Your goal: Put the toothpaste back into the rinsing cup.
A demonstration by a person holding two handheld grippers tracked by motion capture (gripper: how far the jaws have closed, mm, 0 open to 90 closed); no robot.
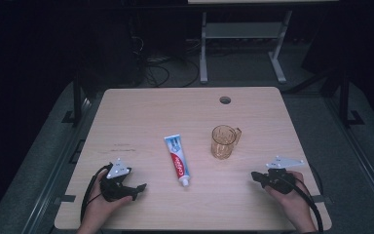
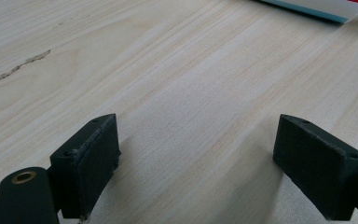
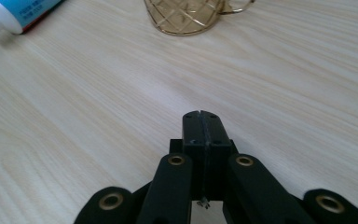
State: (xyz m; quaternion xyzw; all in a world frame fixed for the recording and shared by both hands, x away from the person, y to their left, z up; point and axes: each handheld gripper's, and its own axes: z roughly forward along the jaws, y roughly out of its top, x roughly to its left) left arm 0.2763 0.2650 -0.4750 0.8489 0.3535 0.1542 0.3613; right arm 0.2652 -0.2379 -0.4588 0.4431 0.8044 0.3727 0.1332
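Toothpaste tube (image 1: 177, 160), white with blue and red print, cap toward me, lies mid-table just left of the amber glass mug (image 1: 223, 142). I see my left gripper (image 2: 196, 163) spread wide, my right gripper (image 3: 201, 128) pressed together, empty.

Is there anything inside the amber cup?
The amber cup looks empty through its see-through wall; its inside bottom isn't clearly visible. It stands upright on the table, right of the toothpaste tube.

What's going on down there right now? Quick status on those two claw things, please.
Left tool open, empty, low over the table. Right tool shut, holding nothing. Toothpaste tube lying flat mid-table, amber glass mug upright beside it, both untouched. Nothing in between.
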